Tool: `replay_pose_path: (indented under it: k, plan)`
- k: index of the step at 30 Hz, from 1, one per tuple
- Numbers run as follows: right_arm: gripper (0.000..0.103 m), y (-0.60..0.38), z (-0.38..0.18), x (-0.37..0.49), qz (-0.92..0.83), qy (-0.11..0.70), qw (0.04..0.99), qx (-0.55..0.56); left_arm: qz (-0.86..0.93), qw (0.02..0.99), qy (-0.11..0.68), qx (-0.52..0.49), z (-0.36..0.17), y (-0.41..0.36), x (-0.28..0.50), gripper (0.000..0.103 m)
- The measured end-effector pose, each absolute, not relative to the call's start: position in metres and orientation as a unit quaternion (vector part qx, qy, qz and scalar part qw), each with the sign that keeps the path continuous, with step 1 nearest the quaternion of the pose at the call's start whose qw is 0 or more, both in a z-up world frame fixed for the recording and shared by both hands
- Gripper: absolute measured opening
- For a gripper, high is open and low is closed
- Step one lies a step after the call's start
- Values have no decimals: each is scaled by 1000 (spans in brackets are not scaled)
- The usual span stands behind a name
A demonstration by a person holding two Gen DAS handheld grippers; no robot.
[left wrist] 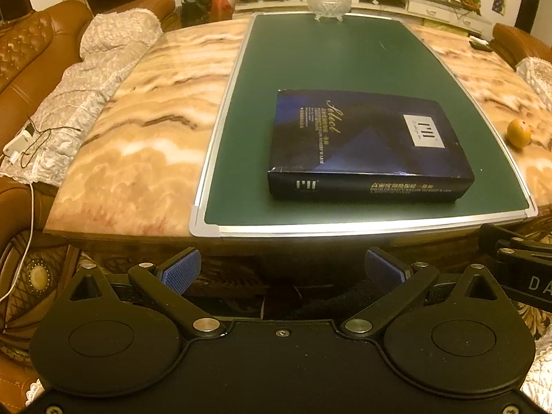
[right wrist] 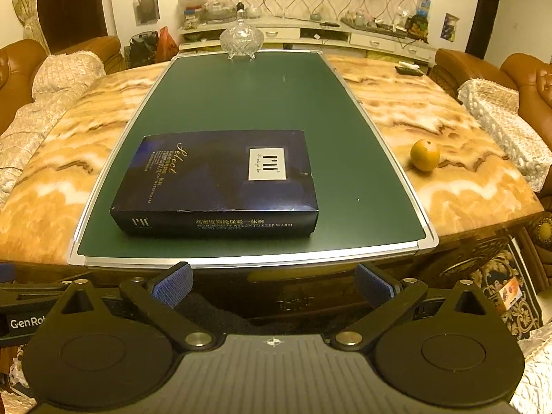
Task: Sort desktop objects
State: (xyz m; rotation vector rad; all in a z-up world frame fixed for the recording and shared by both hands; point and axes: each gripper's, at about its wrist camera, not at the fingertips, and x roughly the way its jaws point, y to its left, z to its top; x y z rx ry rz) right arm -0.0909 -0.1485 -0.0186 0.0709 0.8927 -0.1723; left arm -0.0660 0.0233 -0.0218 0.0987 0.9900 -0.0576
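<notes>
Item: dark blue box [left wrist: 369,145], laid flat on the near half of a green board [left wrist: 345,62] with a silver frame, set upon a marble-patterned table [left wrist: 138,131]. Orange [right wrist: 425,155], placed on the marble just beside the board's right edge. Lidded glass bowl [right wrist: 241,36], stood at the board's far edge. Left gripper [left wrist: 283,270] and right gripper [right wrist: 274,284], both held short of the table's near edge, fingers spread apart, nothing gripped
</notes>
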Motion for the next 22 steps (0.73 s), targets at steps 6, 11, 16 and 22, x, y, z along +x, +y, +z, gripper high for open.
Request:
replay_pose_path:
  k: [6,11,16,22]
  plan:
    - [103,-148,-21,-86,-82,436,896,34,-29,875,481,47,-25,22,-62,103]
    - [103,-148,-22,-83,-82,438,895,33,-29,873,484,46,-27,22,-59,103]
    - [103,-149,-24,-82,-83,440,894,34,-28,874,482,51,-27,21,-59,103]
    - [103,-151,-24,-79,-83,441,893,37,-28,874,483,51,-28,20,-60,103]
